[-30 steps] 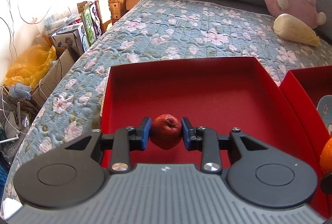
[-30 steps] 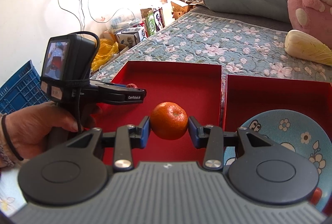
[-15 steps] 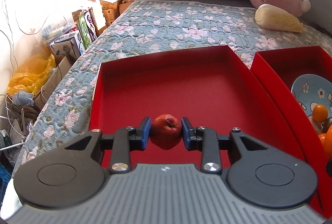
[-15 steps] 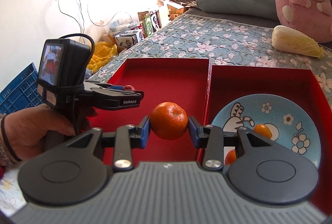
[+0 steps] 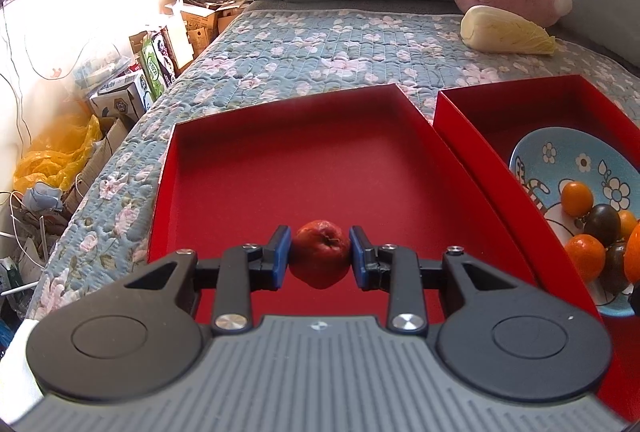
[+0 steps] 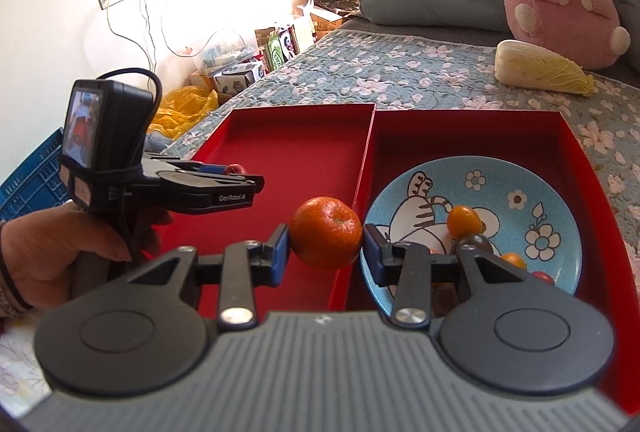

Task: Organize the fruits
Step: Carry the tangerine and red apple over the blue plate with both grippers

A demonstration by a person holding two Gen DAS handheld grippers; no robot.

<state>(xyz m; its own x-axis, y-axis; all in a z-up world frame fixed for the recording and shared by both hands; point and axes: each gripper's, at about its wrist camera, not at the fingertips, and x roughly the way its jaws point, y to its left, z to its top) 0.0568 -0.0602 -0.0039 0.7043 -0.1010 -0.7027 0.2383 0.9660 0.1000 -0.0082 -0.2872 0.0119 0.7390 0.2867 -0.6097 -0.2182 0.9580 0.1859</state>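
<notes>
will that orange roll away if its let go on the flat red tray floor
Probably yes: the orange looks round and smooth-skinned, and the left red tray has a flat bare floor, so only its walls would stop it. It seems firm, since the right gripper pads hold it at its sides without denting it.

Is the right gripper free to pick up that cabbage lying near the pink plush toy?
Probably not yet. The right gripper is already shut on a mandarin, and the cabbage lies well beyond both red boxes.
</notes>
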